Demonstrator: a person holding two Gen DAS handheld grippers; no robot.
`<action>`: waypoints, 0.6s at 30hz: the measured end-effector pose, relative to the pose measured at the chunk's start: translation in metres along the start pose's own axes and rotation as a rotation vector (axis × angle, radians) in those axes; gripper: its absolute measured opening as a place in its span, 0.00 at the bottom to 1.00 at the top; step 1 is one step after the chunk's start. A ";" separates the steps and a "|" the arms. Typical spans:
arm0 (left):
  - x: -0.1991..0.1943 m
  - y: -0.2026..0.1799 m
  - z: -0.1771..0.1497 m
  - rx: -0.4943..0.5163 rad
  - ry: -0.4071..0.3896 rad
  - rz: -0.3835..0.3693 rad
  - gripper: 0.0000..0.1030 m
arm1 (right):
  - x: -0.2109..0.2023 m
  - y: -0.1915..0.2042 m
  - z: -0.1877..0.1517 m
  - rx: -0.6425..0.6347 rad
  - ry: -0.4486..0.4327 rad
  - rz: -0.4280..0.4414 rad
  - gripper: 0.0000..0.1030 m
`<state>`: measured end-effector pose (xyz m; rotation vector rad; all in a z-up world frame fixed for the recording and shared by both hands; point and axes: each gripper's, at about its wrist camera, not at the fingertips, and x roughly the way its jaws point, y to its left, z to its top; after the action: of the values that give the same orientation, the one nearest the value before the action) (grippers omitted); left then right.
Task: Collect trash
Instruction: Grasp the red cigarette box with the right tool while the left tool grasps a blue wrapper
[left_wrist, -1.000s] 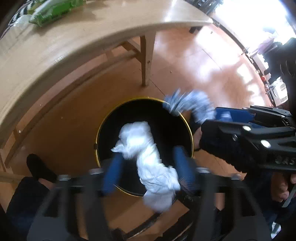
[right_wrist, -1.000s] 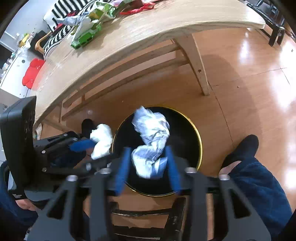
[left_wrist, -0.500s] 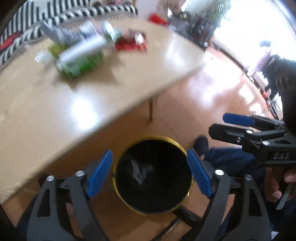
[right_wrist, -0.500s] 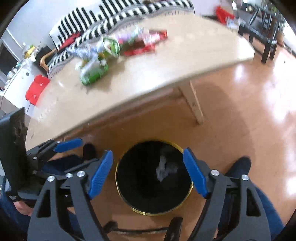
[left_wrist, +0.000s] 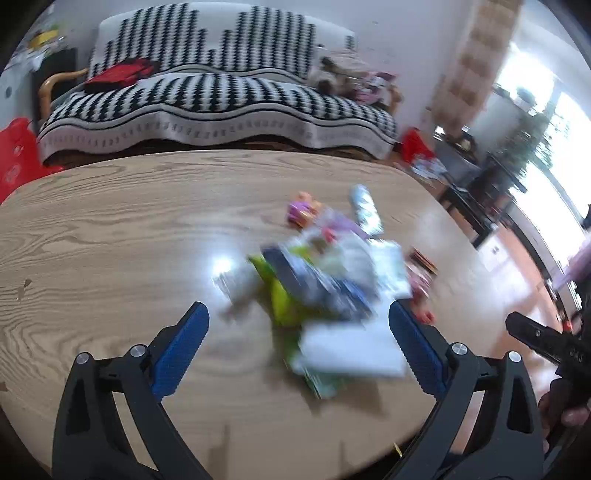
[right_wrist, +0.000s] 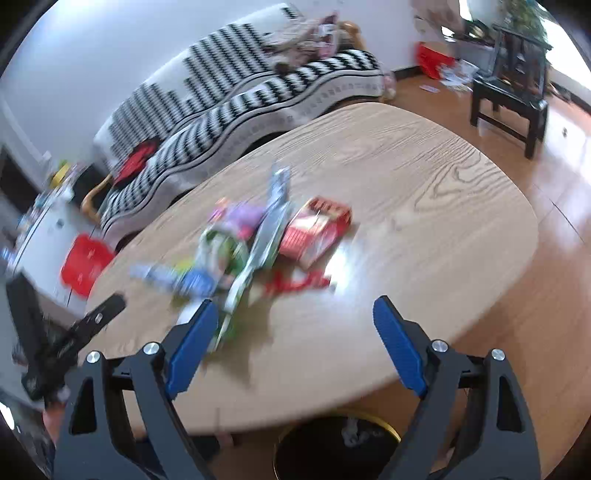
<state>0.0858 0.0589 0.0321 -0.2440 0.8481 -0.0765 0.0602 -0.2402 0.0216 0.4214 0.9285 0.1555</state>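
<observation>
Blue on both pairs of pads, and nothing between them: have just been opening, leaving the jaws of the left gripper (left_wrist: 297, 308) spread wide and those of the right gripper (right_wrist: 294, 302) spread nearly as wide, both empty. Points each one down at the wooden table (left_wrist: 110, 229) from over its near edge, probably to line up a fresh pick. Finds the trash (left_wrist: 325, 280) heaped mid-table, at twelve o'clock of the left gripper and running toward its one o'clock pad; from the right wrist, sits at eleven o'clock, too blurred to sort beyond wrappers, something green and white paper. Shows a red box (right_wrist: 317, 229) at twelve o'clock of the right gripper, on the heap's right side. Has the bin (right_wrist: 388, 430) on the floor under the table's near edge, at six o'clock in the right view, likely so that each drop needs only a short carry; already holds some crumpled white paper. Looks like a job part done, with most of the heap not yet taken. Calls for splitting the heap, green side to the left gripper and box side to the right, to avoid a clash.
</observation>
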 end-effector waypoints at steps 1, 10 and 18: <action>0.008 0.000 0.004 -0.005 0.006 0.004 0.92 | 0.012 -0.004 0.009 0.025 0.015 0.003 0.81; 0.067 -0.005 0.013 -0.051 0.053 0.017 0.92 | 0.116 -0.045 0.041 0.263 0.159 0.059 0.78; 0.081 -0.015 0.012 -0.053 0.063 -0.010 0.35 | 0.143 -0.030 0.038 0.260 0.195 0.146 0.31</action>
<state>0.1488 0.0333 -0.0157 -0.2970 0.9128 -0.0714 0.1742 -0.2343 -0.0775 0.7250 1.1149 0.2124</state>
